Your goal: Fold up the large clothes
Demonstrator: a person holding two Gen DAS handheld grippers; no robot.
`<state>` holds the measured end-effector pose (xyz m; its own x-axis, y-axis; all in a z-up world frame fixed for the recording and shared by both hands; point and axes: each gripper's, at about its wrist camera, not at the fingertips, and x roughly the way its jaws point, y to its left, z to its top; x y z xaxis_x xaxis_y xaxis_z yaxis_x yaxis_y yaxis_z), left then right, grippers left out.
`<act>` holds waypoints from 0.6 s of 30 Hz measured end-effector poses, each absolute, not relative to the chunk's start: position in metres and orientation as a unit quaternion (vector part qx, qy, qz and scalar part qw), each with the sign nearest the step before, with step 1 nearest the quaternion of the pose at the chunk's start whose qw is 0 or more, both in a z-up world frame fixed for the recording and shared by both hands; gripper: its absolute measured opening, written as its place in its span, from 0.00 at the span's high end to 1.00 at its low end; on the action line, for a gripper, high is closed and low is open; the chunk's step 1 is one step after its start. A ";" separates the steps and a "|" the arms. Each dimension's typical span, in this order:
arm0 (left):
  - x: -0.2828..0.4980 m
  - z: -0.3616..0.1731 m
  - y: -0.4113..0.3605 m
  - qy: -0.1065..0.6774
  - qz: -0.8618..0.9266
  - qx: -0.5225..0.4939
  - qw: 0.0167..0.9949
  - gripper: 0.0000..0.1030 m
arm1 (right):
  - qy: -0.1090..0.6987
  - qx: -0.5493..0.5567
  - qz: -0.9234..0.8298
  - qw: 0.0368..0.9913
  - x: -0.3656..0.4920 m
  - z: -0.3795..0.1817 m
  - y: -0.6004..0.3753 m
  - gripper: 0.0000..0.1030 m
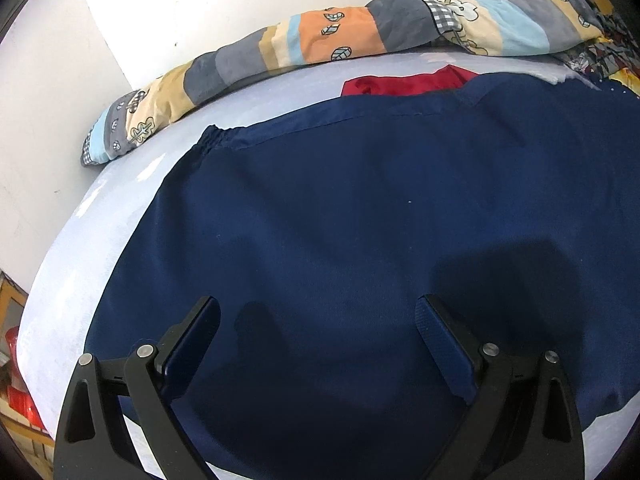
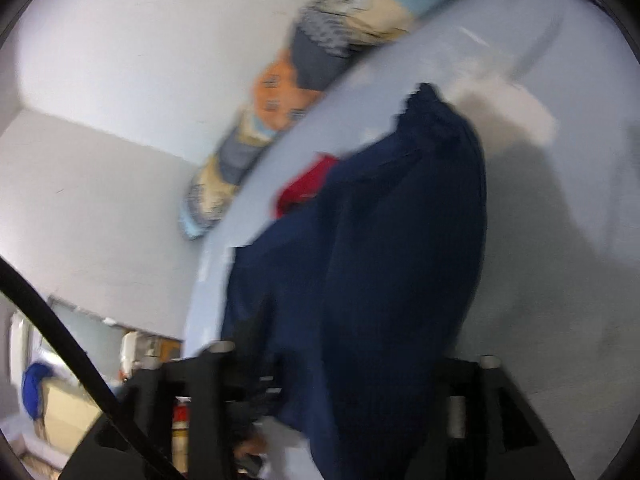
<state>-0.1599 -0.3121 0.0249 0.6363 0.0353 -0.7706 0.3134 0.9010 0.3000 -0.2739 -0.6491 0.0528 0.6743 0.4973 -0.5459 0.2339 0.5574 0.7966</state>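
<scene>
Navy garment [image 1: 360, 208] spread flat over the pale blue bed [image 1: 120, 208], gathered hem toward the far edge, partly covering a red cloth [image 1: 400, 84]. Patchwork quilt [image 1: 320, 40] rolled along the far edge by the wall. Left gripper [image 1: 318, 320] wide open above the garment, gripping nothing. Right gripper [image 2: 340, 368] blurred, navy cloth between its jaws; grip impossible to tell.

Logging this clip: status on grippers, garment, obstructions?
Left gripper open above navy garment, empty. Right gripper: navy cloth between jaws, grip unclear, view blurred. Red cloth partly under garment's far edge.
</scene>
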 end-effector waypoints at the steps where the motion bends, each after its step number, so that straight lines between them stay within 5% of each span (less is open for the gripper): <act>1: -0.159 0.025 -0.312 0.421 -0.080 0.207 0.880 0.05 | 0.405 0.465 0.077 0.784 -0.273 0.042 -0.654 0.45; 9: -0.152 0.026 -0.308 0.437 -0.090 0.192 0.874 0.05 | 0.433 0.482 0.068 0.759 -0.266 -0.014 -0.667 0.47; 10: -0.151 0.026 -0.307 0.440 -0.092 0.191 0.873 0.05 | 0.433 0.471 0.063 0.765 -0.265 -0.011 -0.664 0.71; 11: -0.150 0.026 -0.306 0.443 -0.093 0.189 0.872 0.05 | 0.434 0.454 0.076 0.775 -0.262 -0.004 -0.658 0.83; 18: -0.150 0.029 -0.308 0.444 -0.100 0.203 0.867 0.05 | 0.420 0.365 0.054 0.829 -0.269 0.049 -0.630 0.88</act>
